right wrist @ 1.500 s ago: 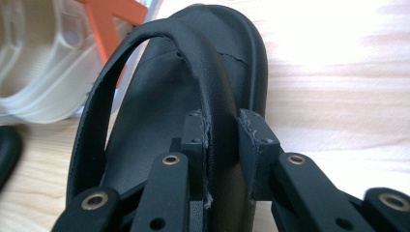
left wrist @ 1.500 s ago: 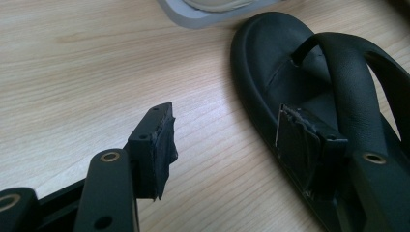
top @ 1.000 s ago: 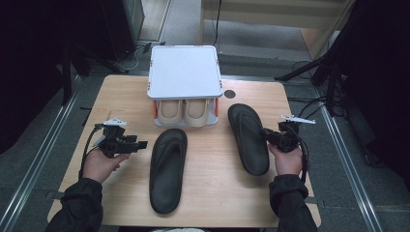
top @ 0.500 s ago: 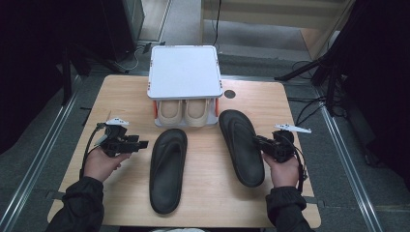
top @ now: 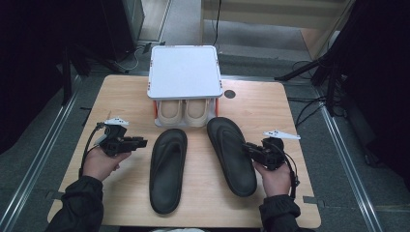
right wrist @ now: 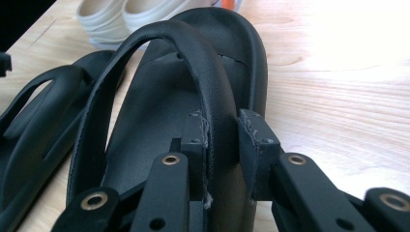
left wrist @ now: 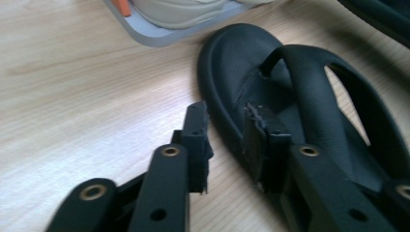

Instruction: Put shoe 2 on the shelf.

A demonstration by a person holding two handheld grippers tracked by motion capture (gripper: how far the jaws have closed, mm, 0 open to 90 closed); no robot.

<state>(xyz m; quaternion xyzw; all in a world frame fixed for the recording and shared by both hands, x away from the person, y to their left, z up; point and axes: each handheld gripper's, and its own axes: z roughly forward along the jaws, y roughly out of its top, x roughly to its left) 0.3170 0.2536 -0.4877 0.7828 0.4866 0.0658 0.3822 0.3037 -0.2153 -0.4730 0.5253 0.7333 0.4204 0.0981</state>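
Note:
Two black flip-flops lie on the wooden table (top: pixel 116 96). My right gripper (top: pixel 247 148) (right wrist: pixel 222 140) is shut on the strap of the right flip-flop (top: pixel 232 154) (right wrist: pixel 159 111), near its outer edge. The left flip-flop (top: pixel 168 169) (left wrist: pixel 300 82) lies flat, toe toward the rack. My left gripper (top: pixel 143 141) (left wrist: pixel 225 137) hovers just left of its toe end. Its jaws have just been closing and stand partly apart. Only bare wood and the sole's rim show in the gap, and nothing is held.
A white-topped rack (top: pixel 183 72) with orange posts stands at the table's far middle, with a pair of beige shoes (top: pixel 186 112) on its lower shelf. A round black hole (top: pixel 230 94) sits to its right. Dark stands and cables surround the table.
The right gripper has dragged the right flip-flop leftward and nearer, closer to the left one. The left gripper's jaws have narrowed; that hand stayed in place.

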